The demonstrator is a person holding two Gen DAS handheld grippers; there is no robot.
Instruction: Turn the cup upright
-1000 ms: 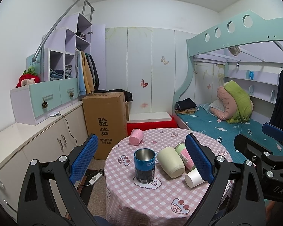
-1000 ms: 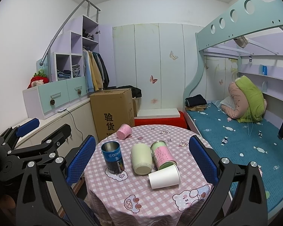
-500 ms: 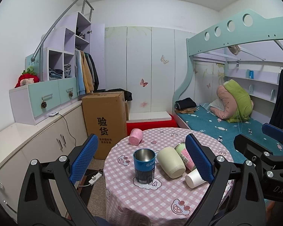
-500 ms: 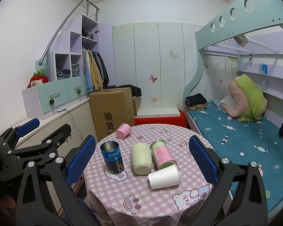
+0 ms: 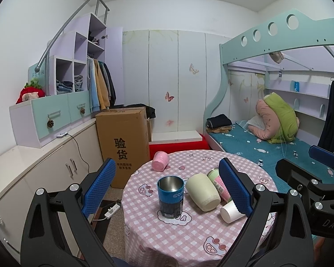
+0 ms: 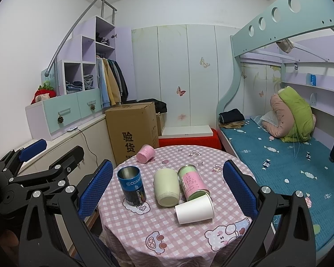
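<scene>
Nothing moved | white paper cup [image 6: 194, 209] on side | right hand-held gripper [image 6: 168, 185] apart

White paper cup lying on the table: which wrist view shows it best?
The right wrist view. There the white paper cup lies on its side in full sight on the table. In the left wrist view the cup is partly hidden behind a blue finger pad of the left gripper.
</scene>
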